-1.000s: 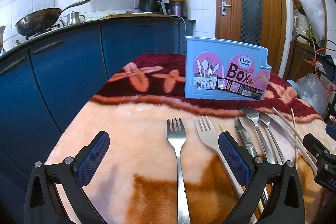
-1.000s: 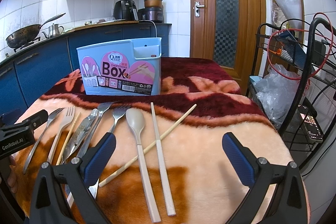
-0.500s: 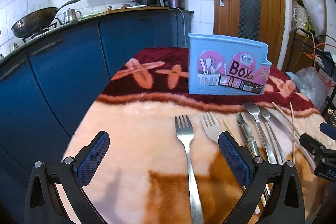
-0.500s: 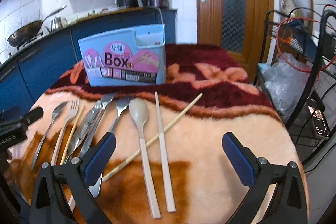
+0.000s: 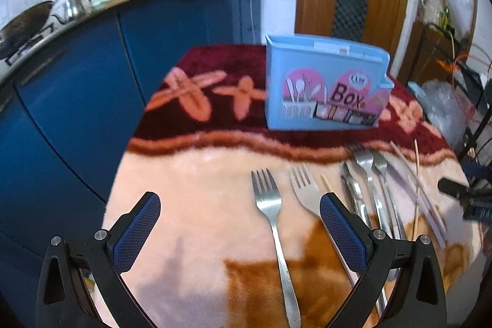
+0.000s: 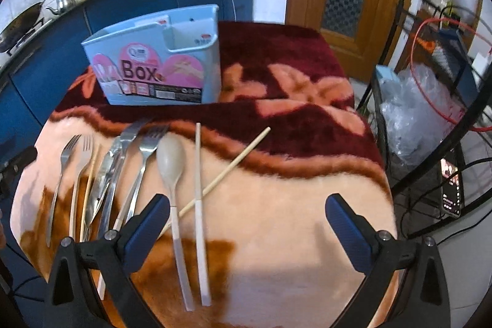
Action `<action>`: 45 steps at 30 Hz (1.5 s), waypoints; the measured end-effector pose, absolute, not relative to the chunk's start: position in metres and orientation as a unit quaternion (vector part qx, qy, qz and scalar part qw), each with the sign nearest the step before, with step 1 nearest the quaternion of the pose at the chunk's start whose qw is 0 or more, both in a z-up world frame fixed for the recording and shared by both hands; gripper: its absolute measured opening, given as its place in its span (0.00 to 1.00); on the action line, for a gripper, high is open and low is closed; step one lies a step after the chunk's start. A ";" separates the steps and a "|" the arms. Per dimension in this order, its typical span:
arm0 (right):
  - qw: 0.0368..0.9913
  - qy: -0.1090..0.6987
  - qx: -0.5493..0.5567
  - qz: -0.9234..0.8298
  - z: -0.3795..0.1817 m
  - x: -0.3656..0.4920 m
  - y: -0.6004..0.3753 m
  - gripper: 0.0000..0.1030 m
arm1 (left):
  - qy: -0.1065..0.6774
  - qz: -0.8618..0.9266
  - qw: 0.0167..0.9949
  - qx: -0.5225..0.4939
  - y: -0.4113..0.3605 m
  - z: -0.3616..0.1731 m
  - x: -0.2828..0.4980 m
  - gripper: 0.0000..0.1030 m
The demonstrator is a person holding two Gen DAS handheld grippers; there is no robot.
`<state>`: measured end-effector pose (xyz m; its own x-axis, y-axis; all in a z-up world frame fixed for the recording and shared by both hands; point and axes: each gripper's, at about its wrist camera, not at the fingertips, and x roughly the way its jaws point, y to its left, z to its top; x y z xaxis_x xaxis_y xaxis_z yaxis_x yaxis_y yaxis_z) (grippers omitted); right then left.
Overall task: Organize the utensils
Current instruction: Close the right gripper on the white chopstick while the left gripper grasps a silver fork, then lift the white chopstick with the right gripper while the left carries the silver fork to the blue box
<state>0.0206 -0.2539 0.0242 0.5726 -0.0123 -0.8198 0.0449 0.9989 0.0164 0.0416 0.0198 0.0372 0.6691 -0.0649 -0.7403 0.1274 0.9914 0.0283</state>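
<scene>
Both cameras sit higher and pitch steeper than a second ago; cutlery unmoved.
Left gripper [image 5: 240,229] jaws wide, empty, above steel fork [image 5: 270,214].
Right gripper [image 6: 247,231] wide, empty, near pale spoon [image 6: 172,171].
Blue box [image 6: 153,57] upright behind row, on blanket [image 6: 276,205].
Judgement: sorting not begun; first pick imminent.

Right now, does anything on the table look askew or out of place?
One thing: a thin wooden chopstick lies diagonally, crossing the pale chopstick beside the spoon, while the other utensils lie roughly parallel. The blue box stands upright. No spill or damage shows.
</scene>
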 end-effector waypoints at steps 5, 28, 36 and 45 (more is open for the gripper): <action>0.857 0.513 0.036 0.001 0.021 0.042 -0.259 0.82 | 0.446 -0.070 0.890 0.069 0.008 0.026 0.058 0.90; 0.802 0.593 -0.023 0.066 0.014 0.093 -0.210 0.39 | 0.584 -0.146 0.798 -0.017 0.009 -0.008 0.091 0.24; 0.802 0.592 -0.034 0.072 0.021 0.101 -0.212 0.20 | 0.577 -0.159 0.801 -0.014 0.003 -0.010 0.093 0.09; 0.777 0.622 -0.045 0.084 0.000 0.114 -0.209 0.12 | 0.570 -0.167 0.804 -0.006 -0.002 -0.010 0.095 0.07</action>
<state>0.1137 -0.2087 -0.0004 0.2119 0.0740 -0.9745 -0.1868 0.9818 0.0340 0.0953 -0.0024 -0.0105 0.2943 -0.2755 -0.9152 0.2625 0.9440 -0.1997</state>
